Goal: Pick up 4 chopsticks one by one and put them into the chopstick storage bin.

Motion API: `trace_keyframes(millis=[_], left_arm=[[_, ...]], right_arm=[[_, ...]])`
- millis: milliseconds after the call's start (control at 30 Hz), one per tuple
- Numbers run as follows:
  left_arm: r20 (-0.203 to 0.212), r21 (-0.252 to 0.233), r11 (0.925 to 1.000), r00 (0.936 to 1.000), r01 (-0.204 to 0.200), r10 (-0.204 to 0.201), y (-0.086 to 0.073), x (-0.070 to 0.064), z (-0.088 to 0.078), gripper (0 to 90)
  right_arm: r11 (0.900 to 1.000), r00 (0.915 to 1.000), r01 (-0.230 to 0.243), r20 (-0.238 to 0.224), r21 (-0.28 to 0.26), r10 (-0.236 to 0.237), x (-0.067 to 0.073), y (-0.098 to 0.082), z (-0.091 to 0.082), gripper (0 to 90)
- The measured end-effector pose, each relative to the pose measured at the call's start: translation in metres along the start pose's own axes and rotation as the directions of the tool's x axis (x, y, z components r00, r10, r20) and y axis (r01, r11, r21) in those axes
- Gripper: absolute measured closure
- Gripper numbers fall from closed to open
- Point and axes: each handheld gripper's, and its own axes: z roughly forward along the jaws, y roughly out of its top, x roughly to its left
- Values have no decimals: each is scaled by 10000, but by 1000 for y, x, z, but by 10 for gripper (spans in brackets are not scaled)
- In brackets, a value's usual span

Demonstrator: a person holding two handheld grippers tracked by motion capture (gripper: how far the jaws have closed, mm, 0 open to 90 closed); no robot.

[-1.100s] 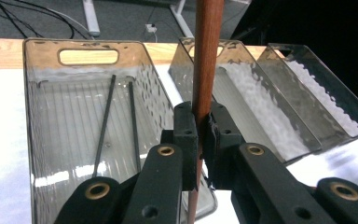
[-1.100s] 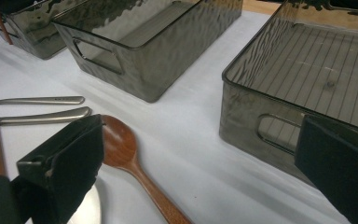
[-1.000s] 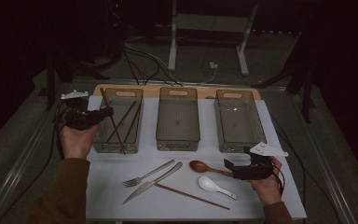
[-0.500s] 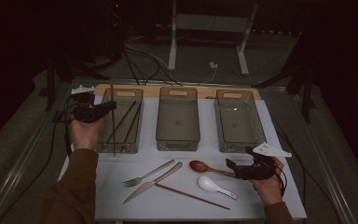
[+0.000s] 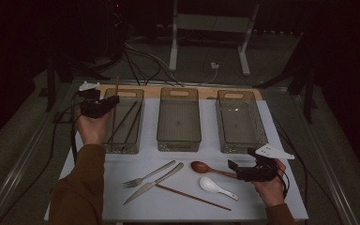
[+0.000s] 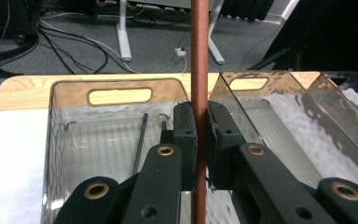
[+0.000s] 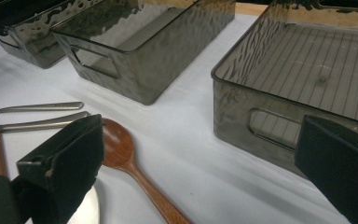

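My left gripper (image 5: 107, 104) is shut on a brown chopstick (image 5: 116, 89) and holds it upright over the left bin (image 5: 122, 146). The left gripper view has the chopstick (image 6: 198, 51) pinched between the pads of that gripper (image 6: 201, 123), with the left bin (image 6: 116, 84) below and two dark chopsticks (image 6: 140, 142) lying in it. My right gripper (image 5: 236, 168) hovers open low over the white mat, just right of a wooden spoon (image 5: 208, 168). In the right gripper view the jaws of my right gripper (image 7: 200, 133) stand wide apart around the spoon's (image 7: 121, 149) bowl without touching it.
A middle bin (image 5: 179, 143) and a right bin (image 5: 241, 147) stand empty beside the left one. On the mat lie a fork (image 5: 147, 176), a knife (image 5: 155, 183), another brown chopstick (image 5: 192, 197) and a white spoon (image 5: 215, 187).
My left hand has carried the chopstick to the right and farther back, from beside the left bin to over it. The right hand has stayed put.
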Motion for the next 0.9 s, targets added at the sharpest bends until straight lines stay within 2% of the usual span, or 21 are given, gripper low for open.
trace_keyframes(millis=[133, 300, 400, 467, 500, 567, 667, 733, 900], left_arm=[[-50, 116, 9999, 10000, -51, 52, -2, -1, 9, 852], [-51, 260, 9997, 10000, -43, 44, -4, -4, 20, 851], [13, 140, 9999, 10000, 53, -53, -5, -4, 24, 829], [-149, 108, 9999, 9998, 131, -130, -6, -4, 26, 642], [-26, -2, 9998, 9998, 197, -198, -6, -4, 26, 560], [-316, 16, 10000, 9995, 19, -18, -7, -6, 25, 384], [-371, -81, 10000, 9993, -26, 23, -7, -7, 22, 231], [-416, -81, 9999, 9991, -101, 98, -8, -8, 19, 176], [-261, -18, 9988, 9984, -499, 498, -9, -12, 14, 145]], right_arm=[[9999, 9999, -105, -89, 17, 105, 0, -1, 1, 20], [10000, 10000, -24, -59, -6, 24, 0, -1, 1, 20], [10000, 9999, -58, -96, 31, 58, 0, -2, 2, 20], [10000, 9999, -47, -131, 55, 48, 1, -2, 1, 20], [10000, 9999, -16, -133, 40, 16, 1, -2, 2, 20], [10000, 9999, 17, -125, 32, -17, 1, -1, 2, 20], [10000, 9999, -55, -126, 18, 55, 0, -2, 2, 20], [10000, 9999, -43, -119, 11, 44, 0, -2, 1, 20], [10000, 9999, -34, -97, -65, 34, 0, -1, 0, 20]])
